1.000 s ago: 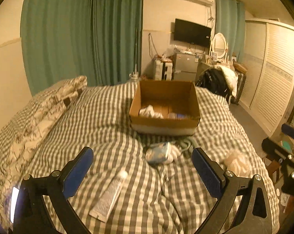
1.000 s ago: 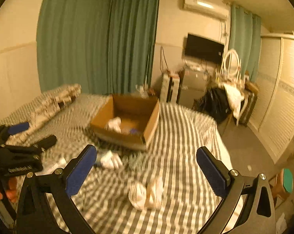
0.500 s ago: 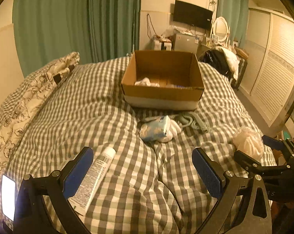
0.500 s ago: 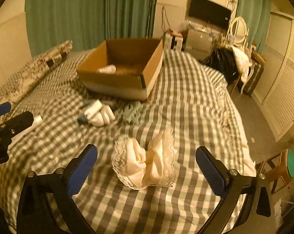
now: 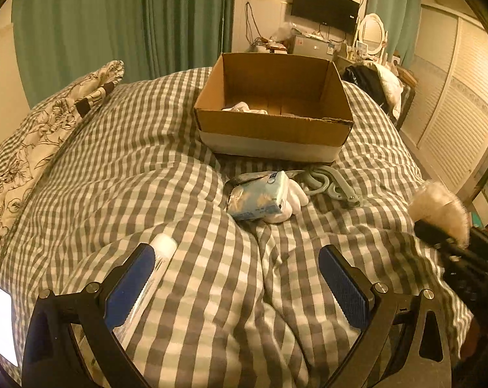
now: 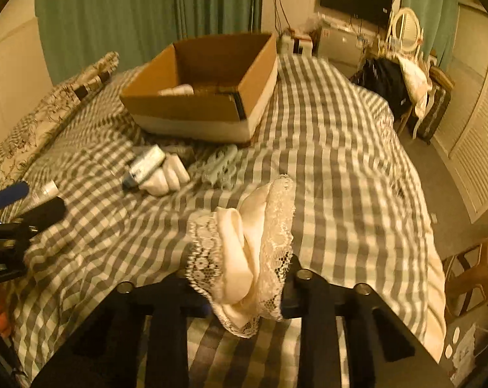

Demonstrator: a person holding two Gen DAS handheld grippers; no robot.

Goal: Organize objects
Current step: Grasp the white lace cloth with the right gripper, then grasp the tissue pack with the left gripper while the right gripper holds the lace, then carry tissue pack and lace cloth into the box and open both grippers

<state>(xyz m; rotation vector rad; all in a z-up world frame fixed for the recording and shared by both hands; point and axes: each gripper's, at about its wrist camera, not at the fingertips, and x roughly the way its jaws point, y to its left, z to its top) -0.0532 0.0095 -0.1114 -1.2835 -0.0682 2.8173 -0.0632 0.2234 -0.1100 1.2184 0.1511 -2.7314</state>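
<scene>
An open cardboard box stands on the checked bed, with a white item inside. In front of it lie a blue-white packet, white socks and a grey-green clip. My right gripper is shut on a cream lace cloth, also seen at the right edge of the left wrist view. My left gripper is open just above the bed, its left finger against a white tube.
A floral pillow lies along the bed's left side. A lit phone lies at the near left. The bed's right edge drops to the floor by a chair and wardrobe doors.
My right gripper moved down onto the lace cloth and shut on it. My left gripper moved down and forward, so the white tube now sits at its left finger.
</scene>
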